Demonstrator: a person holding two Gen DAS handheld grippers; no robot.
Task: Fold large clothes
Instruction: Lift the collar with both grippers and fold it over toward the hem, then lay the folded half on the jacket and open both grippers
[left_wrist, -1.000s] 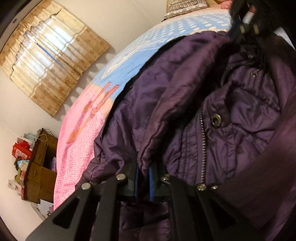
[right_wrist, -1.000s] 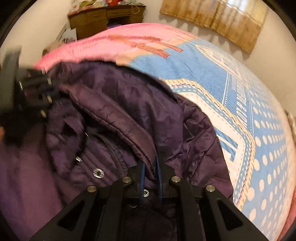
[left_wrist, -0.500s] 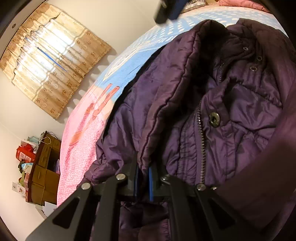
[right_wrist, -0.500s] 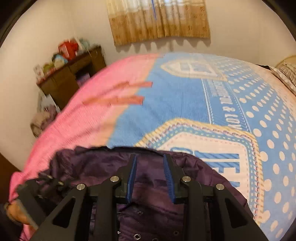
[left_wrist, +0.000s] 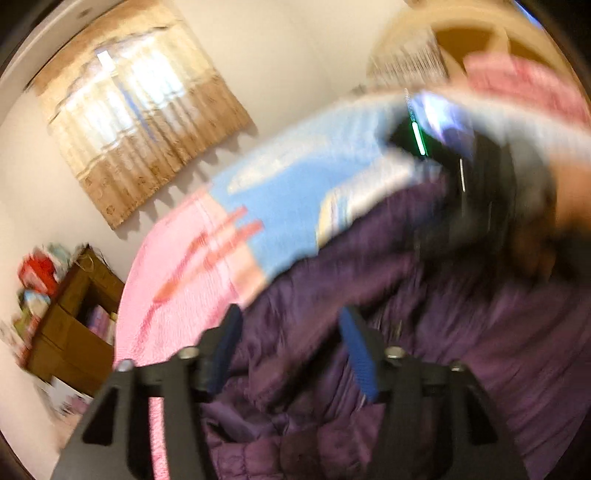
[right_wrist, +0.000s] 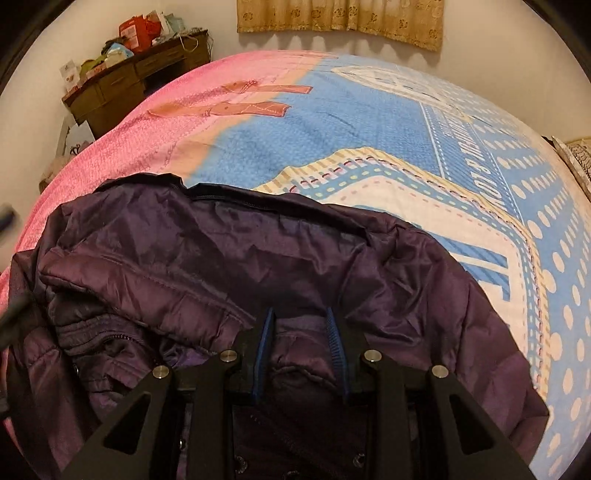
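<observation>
Left wrist view, blurred: left gripper (left_wrist: 288, 354) jaws opening, nothing pinched; purple puffer jacket (left_wrist: 424, 314) lies below on the bedspread (left_wrist: 295, 192).

Right wrist view: right gripper (right_wrist: 301, 354) parted, pads clear of fabric, over the jacket (right_wrist: 229, 251) folded near the bed's edge. Shell looks slick, light and puffy, so it'll likely spring open. Best grab: stitched hem or zipper edge (right_wrist: 236, 197), not loose padding.

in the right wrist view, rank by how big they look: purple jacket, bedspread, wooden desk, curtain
1-2. bedspread and purple jacket: similar, and the jacket is nearer, so unranked
3. curtain, cropped by the frame
4. wooden desk
</observation>
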